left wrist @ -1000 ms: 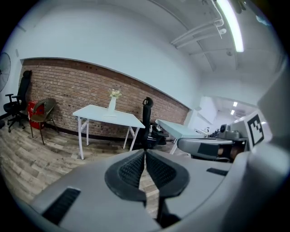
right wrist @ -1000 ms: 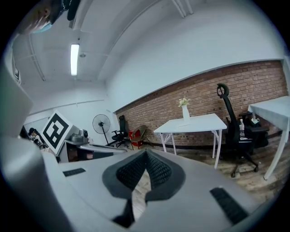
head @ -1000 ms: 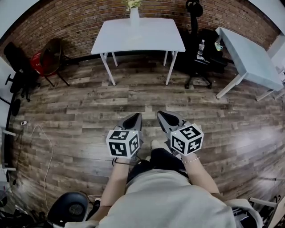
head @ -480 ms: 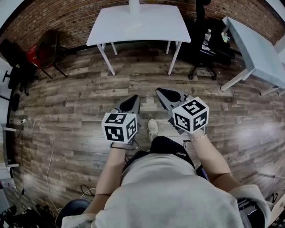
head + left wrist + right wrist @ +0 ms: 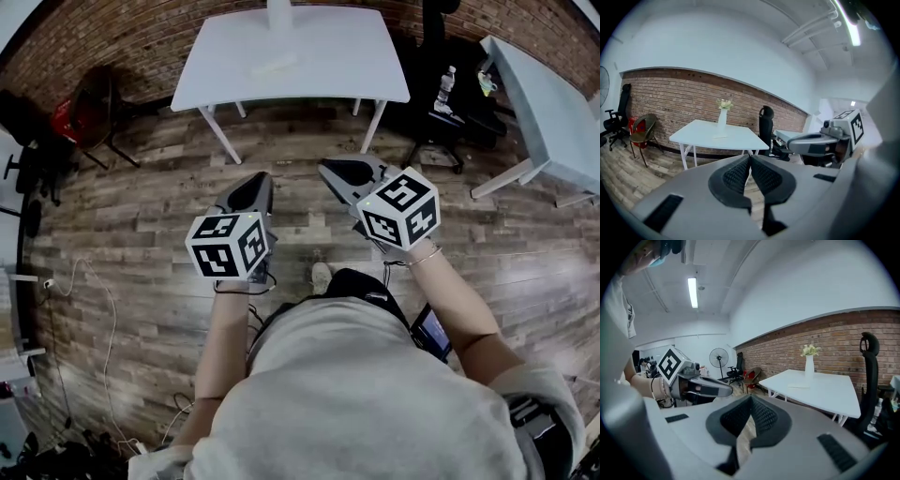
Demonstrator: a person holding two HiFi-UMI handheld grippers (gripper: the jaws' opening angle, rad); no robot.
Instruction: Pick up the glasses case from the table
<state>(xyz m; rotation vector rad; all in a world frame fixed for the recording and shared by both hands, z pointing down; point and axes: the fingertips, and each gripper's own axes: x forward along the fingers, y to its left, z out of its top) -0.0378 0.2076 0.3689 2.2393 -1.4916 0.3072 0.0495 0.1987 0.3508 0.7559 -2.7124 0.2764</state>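
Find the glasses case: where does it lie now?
In the head view, the glasses case lies on the white table at top centre, just in front of the vase.

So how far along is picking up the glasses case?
Done: nothing; the pale case lies on the table by the vase. In hand: left gripper and right gripper point at the table, shut and empty, over the floor short of it. Left: reach it, open the fingers, grip, lift.
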